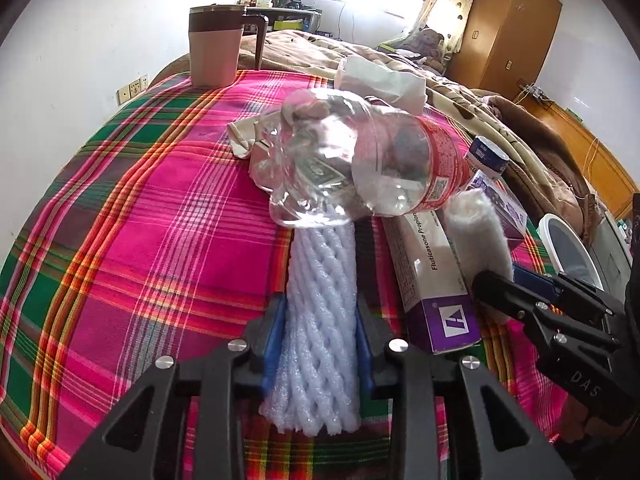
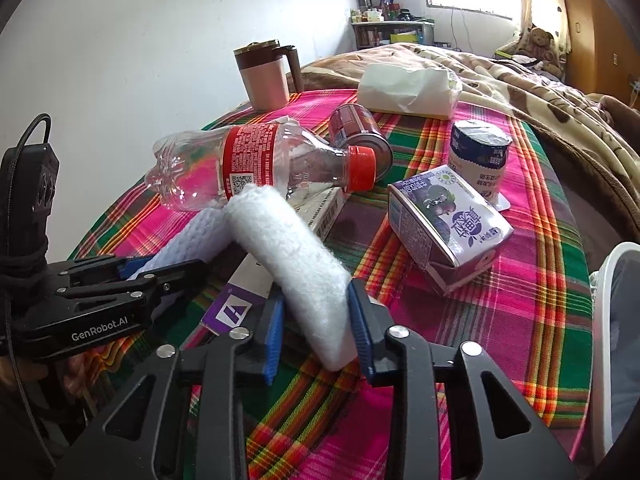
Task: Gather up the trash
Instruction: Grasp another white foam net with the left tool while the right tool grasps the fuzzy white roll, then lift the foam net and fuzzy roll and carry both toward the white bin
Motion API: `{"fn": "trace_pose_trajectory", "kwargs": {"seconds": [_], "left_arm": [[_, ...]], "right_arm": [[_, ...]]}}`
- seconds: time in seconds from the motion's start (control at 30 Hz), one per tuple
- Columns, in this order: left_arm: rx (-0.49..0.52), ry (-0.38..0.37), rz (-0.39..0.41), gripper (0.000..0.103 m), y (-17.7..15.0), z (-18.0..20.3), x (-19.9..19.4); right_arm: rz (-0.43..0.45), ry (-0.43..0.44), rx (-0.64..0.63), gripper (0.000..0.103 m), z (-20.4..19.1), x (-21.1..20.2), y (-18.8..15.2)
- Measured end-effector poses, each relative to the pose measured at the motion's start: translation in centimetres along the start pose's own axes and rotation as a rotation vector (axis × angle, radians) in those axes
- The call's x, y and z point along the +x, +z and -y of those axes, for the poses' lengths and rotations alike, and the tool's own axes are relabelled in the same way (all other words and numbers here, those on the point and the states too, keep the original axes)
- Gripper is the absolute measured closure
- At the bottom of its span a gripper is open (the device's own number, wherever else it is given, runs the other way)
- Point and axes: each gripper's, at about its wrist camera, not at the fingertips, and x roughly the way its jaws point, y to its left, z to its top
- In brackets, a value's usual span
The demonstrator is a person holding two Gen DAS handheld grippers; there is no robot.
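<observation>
The foam net sleeve (image 1: 320, 312) is lying on the plaid counter (image 1: 152, 240), its far end under the empty bottle (image 1: 360, 160), and the left claw (image 1: 320, 344) is pinching it closed. The right claw (image 2: 316, 320) is closing tightly on the white fibre roll (image 2: 292, 256). I think both should be lifting slowly, so the bottle is not rolling away.
</observation>
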Motion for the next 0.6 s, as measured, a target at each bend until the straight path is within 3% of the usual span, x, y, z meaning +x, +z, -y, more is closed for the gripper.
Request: {"fn": "trace_pose_trajectory", "kwargs": {"seconds": [0.6], "left_arm": [[0.022, -0.067, 0.054, 0.072, -1.4, 0.9, -3.6]], "right_arm": [[0.067, -0.025, 0.094, 0.081, 1.1, -2.3, -0.8]]}}
